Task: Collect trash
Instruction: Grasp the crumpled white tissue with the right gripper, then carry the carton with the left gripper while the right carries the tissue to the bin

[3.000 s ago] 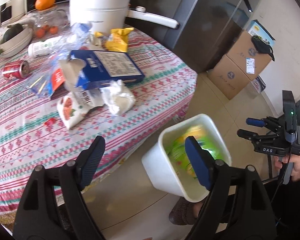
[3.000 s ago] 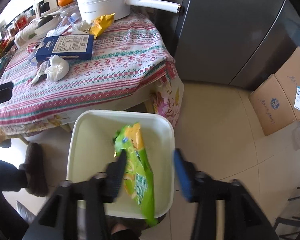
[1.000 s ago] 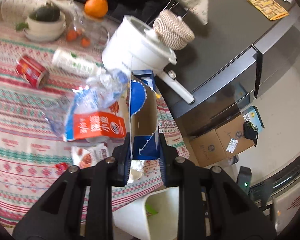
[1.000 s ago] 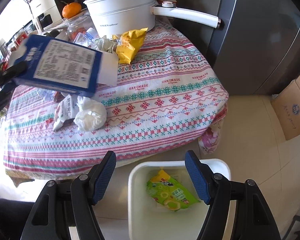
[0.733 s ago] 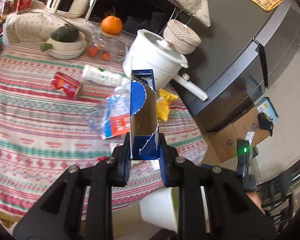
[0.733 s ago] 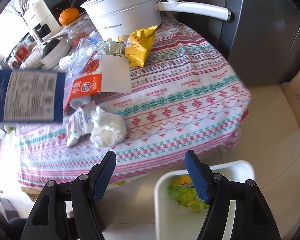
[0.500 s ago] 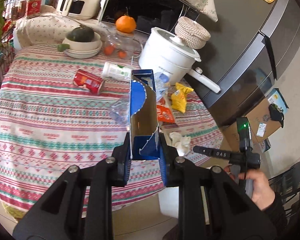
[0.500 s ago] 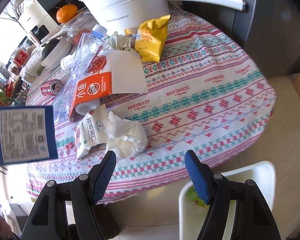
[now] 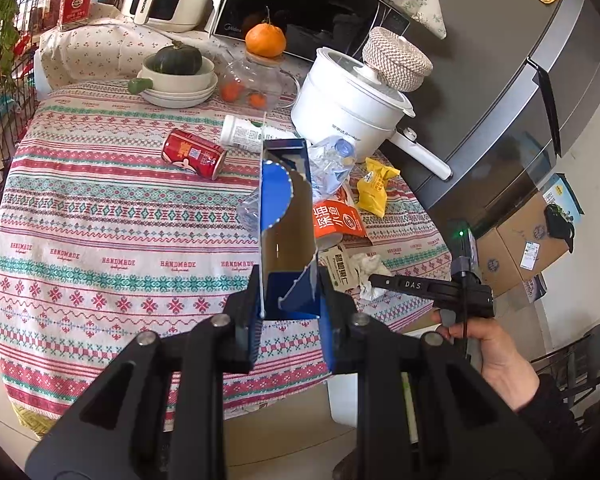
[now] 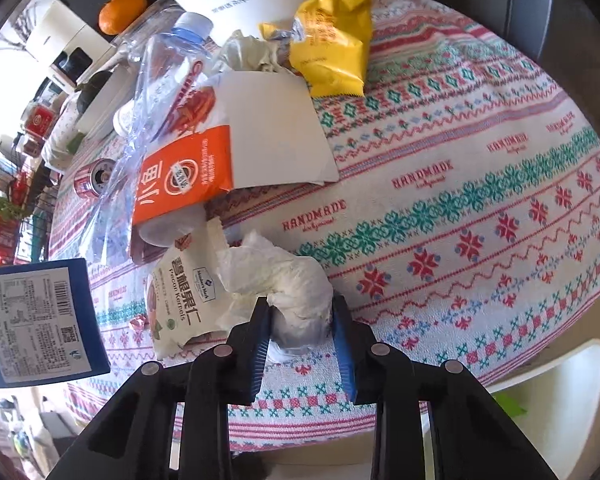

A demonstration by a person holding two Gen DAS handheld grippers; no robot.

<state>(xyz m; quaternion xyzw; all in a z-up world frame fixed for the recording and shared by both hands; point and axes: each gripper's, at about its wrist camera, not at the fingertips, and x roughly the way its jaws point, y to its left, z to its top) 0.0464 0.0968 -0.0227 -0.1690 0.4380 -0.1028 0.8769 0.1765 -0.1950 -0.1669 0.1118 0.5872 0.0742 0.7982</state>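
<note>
My left gripper (image 9: 288, 312) is shut on a blue cardboard box (image 9: 286, 224) and holds it upright above the table; the box also shows at the left of the right wrist view (image 10: 40, 320). My right gripper (image 10: 302, 332) is closed around a crumpled white tissue wad (image 10: 284, 284) on the patterned tablecloth (image 10: 460, 208), near the table's edge. Beside the wad lie a white nut packet (image 10: 180, 300), an orange-and-white bag (image 10: 204, 168), a crushed clear bottle (image 10: 160, 80) and a yellow snack bag (image 10: 332, 36). The white trash bin (image 10: 556, 376) stands on the floor below the table edge.
A red can (image 9: 194, 152), a white bottle (image 9: 244, 132), a white cooking pot (image 9: 352, 104), a bowl with a squash (image 9: 178, 68) and a glass jar (image 9: 256, 84) stand further back. A grey fridge (image 9: 520, 100) and cardboard boxes (image 9: 528, 240) are to the right.
My left gripper has lifted the blue box up and back from the table. My right gripper has moved from over the bin to the table and closed around the tissue wad.
</note>
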